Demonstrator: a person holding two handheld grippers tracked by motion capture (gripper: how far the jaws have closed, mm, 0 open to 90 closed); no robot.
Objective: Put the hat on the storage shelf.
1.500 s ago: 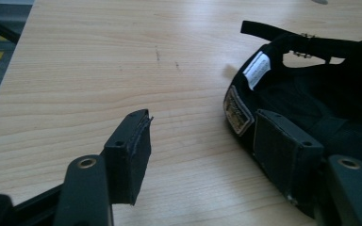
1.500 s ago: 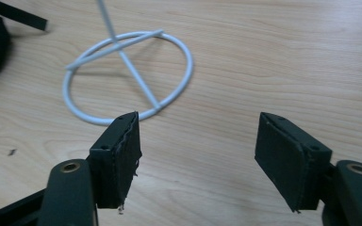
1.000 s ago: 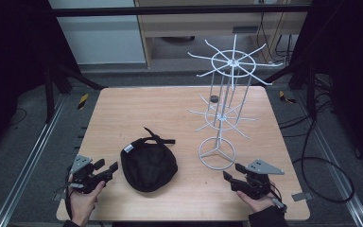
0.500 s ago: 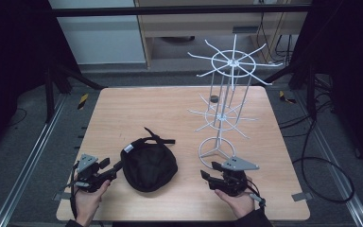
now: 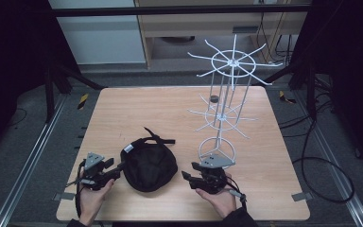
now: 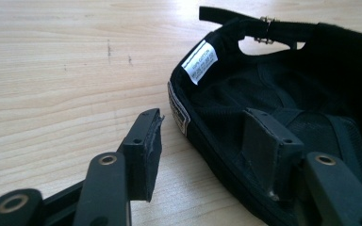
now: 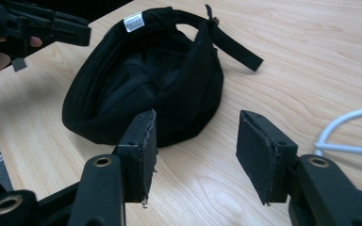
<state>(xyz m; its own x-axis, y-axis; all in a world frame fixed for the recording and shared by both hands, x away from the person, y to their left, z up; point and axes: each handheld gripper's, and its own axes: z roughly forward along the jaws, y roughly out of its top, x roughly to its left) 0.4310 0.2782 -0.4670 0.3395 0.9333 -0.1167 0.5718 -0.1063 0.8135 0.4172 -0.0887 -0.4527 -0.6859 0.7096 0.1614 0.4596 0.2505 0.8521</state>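
Black cap between two open grippers, no grasp made.

The cap point(image 5: 149, 164) lies upside down on the table point(image 5: 123, 113), opening upward, its strap point(image 7: 233, 47) trailing off the far side and a white label point(image 6: 201, 61) visible inside the rim. The left gripper point(image 6: 202, 150) stands wide open at the cap's near rim, one jaw outside on bare wood, the other over the lining, apparently straddling the edge without touching. The right gripper point(image 7: 195, 155), jaws equally wide and empty, sits just short of the cap's opposite side. A white wire stand point(image 5: 224, 109) rises beyond the right gripper. In my judgement, a sound grip means seating the rim fully between the pads before closing, and keeping clear of the loose strap.
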